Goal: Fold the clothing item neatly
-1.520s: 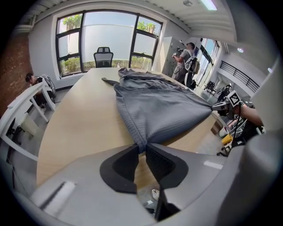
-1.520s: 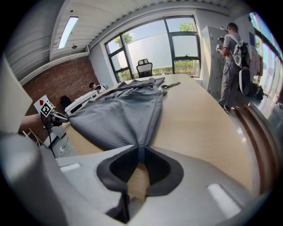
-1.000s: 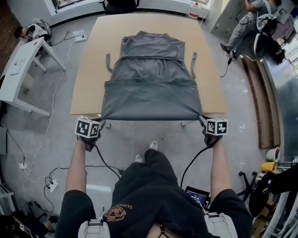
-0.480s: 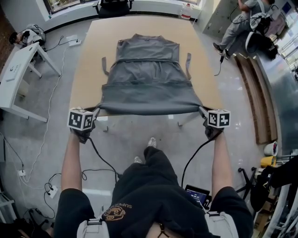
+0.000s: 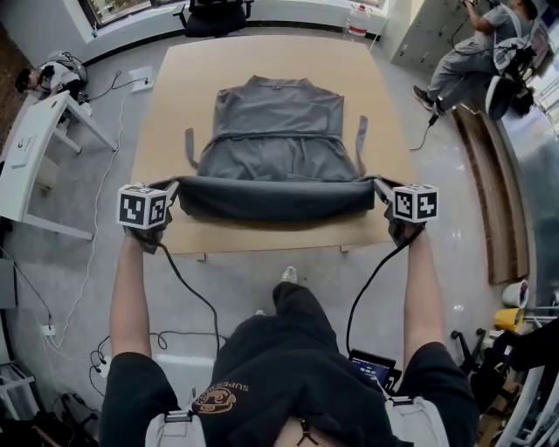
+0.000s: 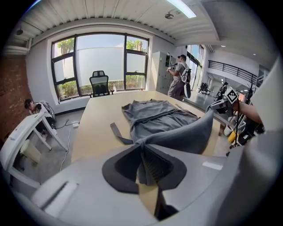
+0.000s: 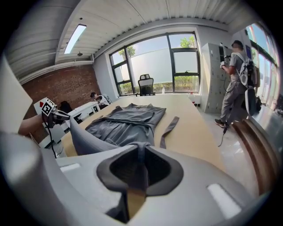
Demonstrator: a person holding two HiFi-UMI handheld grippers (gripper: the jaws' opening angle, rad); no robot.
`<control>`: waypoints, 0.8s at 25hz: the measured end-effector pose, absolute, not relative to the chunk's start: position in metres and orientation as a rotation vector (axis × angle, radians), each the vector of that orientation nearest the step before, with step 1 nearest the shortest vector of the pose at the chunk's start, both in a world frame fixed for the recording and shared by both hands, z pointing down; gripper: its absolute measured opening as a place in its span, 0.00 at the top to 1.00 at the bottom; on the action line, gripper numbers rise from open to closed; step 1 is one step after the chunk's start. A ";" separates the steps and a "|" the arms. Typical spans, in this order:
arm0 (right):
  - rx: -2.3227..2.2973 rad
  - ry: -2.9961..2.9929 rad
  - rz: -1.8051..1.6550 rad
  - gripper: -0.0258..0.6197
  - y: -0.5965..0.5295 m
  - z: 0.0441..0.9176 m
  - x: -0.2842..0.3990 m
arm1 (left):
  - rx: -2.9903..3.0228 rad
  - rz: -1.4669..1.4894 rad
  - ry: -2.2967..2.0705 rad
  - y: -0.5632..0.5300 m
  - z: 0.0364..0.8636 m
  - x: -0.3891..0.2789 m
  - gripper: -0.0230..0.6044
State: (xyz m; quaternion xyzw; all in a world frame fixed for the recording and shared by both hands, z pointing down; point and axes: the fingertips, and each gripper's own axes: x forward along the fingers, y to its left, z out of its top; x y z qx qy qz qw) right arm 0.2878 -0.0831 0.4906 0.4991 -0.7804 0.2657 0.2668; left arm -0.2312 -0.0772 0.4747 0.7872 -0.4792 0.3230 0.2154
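Note:
A grey dress (image 5: 275,122) lies flat on the wooden table (image 5: 183,70), neck at the far end, with a loose strap (image 5: 361,140) on each side. Its hem (image 5: 275,197) is lifted off the table and stretched taut between my two grippers, doubling back over the skirt. My left gripper (image 5: 172,186) is shut on the left hem corner (image 6: 142,145); its jaws have just been closing on that cloth. My right gripper (image 5: 378,185) is shut on the right hem corner (image 7: 140,148). Both hang above the near part of the table.
A white side table (image 5: 35,148) stands to the left. Wooden planks (image 5: 489,192) lie on the floor at the right, with a seated person (image 5: 463,61) beyond them. An office chair (image 5: 214,13) stands past the table's far end. Cables (image 5: 188,297) trail near my feet.
Both grippers have risen and moved away from me, carrying the hem from beyond the near table edge to over the table. The lower skirt now folds back on itself.

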 end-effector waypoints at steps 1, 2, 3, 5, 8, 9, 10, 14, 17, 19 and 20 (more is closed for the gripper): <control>1.333 -2.108 0.730 0.89 -0.098 0.493 0.288 | 2.162 0.898 -1.338 -0.090 0.476 -0.231 0.91; 1.318 -2.110 0.746 0.89 -0.113 0.495 0.287 | 2.139 0.895 -1.343 -0.102 0.479 -0.232 0.91; 1.300 -2.112 0.763 0.89 -0.126 0.499 0.286 | 2.115 0.889 -1.345 -0.112 0.482 -0.233 0.91; 1.268 -2.113 0.789 0.89 -0.148 0.506 0.285 | 2.079 0.885 -1.354 -0.132 0.487 -0.235 0.91; 1.244 -2.097 0.812 0.89 -0.178 0.515 0.284 | 2.053 0.890 -1.368 -0.162 0.491 -0.236 0.91; 1.237 -2.090 0.822 0.89 -0.185 0.518 0.283 | 2.045 0.896 -1.366 -0.171 0.494 -0.236 0.91; 1.229 -2.082 0.832 0.89 -0.192 0.521 0.282 | 2.039 0.904 -1.360 -0.178 0.497 -0.237 0.91; 1.224 -2.048 0.881 0.89 -0.216 0.531 0.285 | 2.028 0.916 -1.328 -0.212 0.510 -0.236 0.91; 1.225 -2.004 0.951 0.89 -0.227 0.548 0.289 | 2.002 0.956 -1.282 -0.229 0.531 -0.236 0.91; 1.222 -1.967 0.980 0.89 -0.236 0.561 0.290 | 1.978 1.004 -1.247 -0.239 0.550 -0.237 0.91; 1.223 -1.955 0.988 0.89 -0.241 0.565 0.290 | 1.968 1.018 -1.233 -0.244 0.558 -0.237 0.91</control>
